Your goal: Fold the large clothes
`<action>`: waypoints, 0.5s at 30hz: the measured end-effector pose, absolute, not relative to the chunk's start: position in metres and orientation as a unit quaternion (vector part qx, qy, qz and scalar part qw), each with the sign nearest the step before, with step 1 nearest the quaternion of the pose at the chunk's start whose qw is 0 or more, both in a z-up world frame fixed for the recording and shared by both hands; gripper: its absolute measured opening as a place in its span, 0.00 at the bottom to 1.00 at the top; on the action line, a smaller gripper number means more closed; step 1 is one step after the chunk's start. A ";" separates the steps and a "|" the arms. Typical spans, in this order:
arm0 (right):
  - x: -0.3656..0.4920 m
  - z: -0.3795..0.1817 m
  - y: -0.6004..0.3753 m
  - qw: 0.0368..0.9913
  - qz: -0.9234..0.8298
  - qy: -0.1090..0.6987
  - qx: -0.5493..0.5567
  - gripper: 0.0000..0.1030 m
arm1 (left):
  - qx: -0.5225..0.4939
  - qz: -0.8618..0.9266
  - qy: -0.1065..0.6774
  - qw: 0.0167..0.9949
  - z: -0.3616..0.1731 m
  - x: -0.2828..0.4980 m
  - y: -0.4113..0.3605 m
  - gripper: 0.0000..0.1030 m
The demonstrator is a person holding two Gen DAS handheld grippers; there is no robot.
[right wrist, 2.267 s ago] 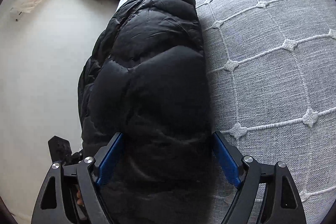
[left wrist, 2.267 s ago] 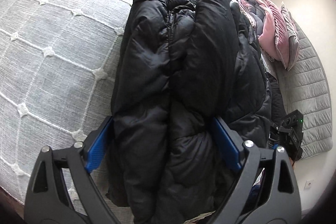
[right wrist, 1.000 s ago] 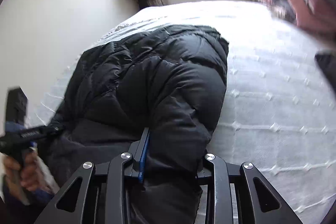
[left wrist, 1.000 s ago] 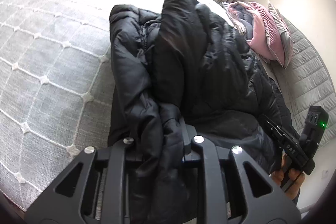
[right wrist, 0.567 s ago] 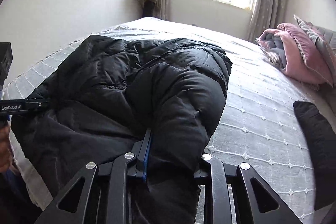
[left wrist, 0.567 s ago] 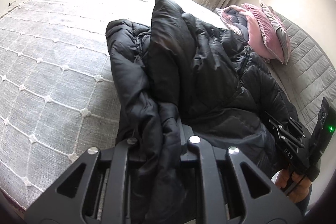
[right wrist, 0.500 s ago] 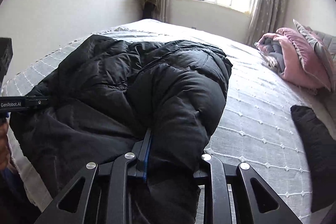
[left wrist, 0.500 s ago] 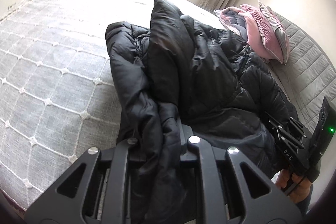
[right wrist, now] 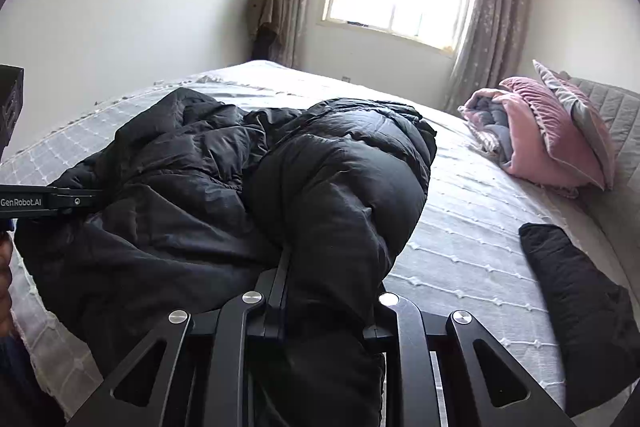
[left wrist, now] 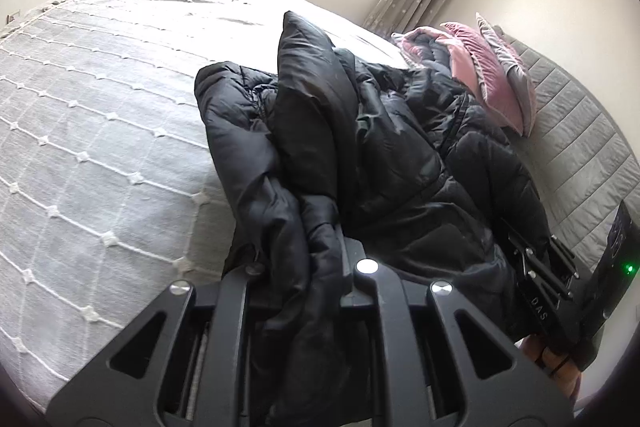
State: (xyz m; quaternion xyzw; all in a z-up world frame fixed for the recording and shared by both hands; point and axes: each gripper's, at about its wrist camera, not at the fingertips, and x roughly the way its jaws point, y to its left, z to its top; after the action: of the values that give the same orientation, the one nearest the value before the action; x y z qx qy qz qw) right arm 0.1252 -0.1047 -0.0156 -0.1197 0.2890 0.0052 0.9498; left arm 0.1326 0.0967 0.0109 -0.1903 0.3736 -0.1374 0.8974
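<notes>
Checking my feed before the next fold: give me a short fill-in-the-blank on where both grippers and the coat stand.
1. The left gripper is shut on the ____ puffy down jacket.
2. The right gripper is ____ on that jacket.
3. The jacket lies on the grey quilted bedspread, with ____ velvet cushions at its head.

Missing words: black; shut; pink

The left gripper (left wrist: 296,267) has its fingertips buried in folds of the jacket (left wrist: 360,155), so neither pad shows. The right gripper (right wrist: 330,287) is likewise swallowed by fabric; only one finger's edge shows. The jacket's near hem drops behind both frames. A hand (left wrist: 556,363) is cut off at the left view's lower right. A dark cloth (right wrist: 580,303) runs off the right view's edge.
</notes>
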 end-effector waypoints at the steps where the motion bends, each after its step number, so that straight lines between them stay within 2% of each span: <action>1: 0.123 -0.013 -0.108 0.951 0.000 0.286 -0.119 0.21 | -0.190 -0.141 0.370 0.898 0.013 0.133 0.091 0.14; 15: 0.098 0.026 -0.136 0.960 -0.065 0.236 -0.134 0.18 | -0.170 -0.191 0.327 0.910 0.032 0.135 0.036 0.14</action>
State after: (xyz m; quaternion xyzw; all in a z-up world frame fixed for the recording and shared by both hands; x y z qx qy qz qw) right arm 0.0976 -0.1362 0.0263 -0.1338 0.2356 -0.0647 0.9604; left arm 0.1347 0.0364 0.0320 -0.1699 0.3272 -0.1911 0.9097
